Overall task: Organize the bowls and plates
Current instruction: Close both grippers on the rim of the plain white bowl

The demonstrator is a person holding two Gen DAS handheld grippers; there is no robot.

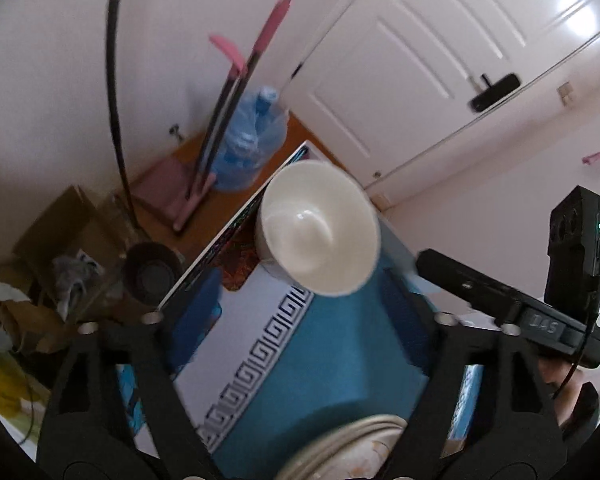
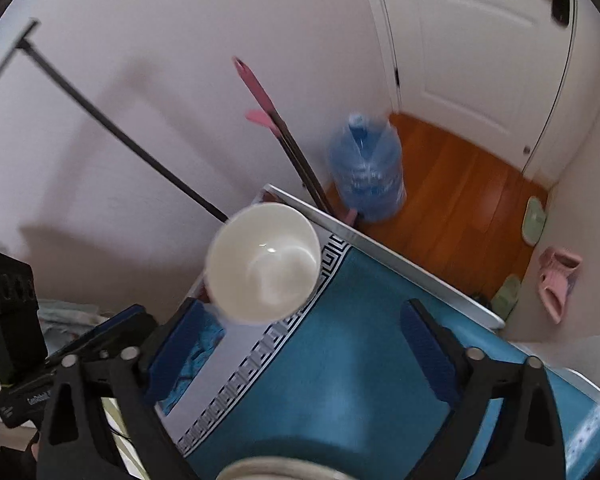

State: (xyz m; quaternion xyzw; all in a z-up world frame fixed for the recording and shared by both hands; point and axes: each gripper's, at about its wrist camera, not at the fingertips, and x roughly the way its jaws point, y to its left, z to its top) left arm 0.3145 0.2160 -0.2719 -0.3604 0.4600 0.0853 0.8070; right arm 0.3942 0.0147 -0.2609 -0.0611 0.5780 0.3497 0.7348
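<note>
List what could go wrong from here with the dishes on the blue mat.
1. The white ceramic bowl sits near the far corner of the blue patterned table mat, close to the table edge; a nudge might push it off.
2. Both views are motion-blurred, so either open gripper could clip the bowl's rim.
3. The stacked pale plates lie just under the left gripper; it might knock them.

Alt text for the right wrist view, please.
A white bowl sits on a blue patterned table mat, ahead of the right gripper, whose open jaws hold nothing. A plate's rim shows at the bottom edge; a water jug stands on the floor behind.
</note>
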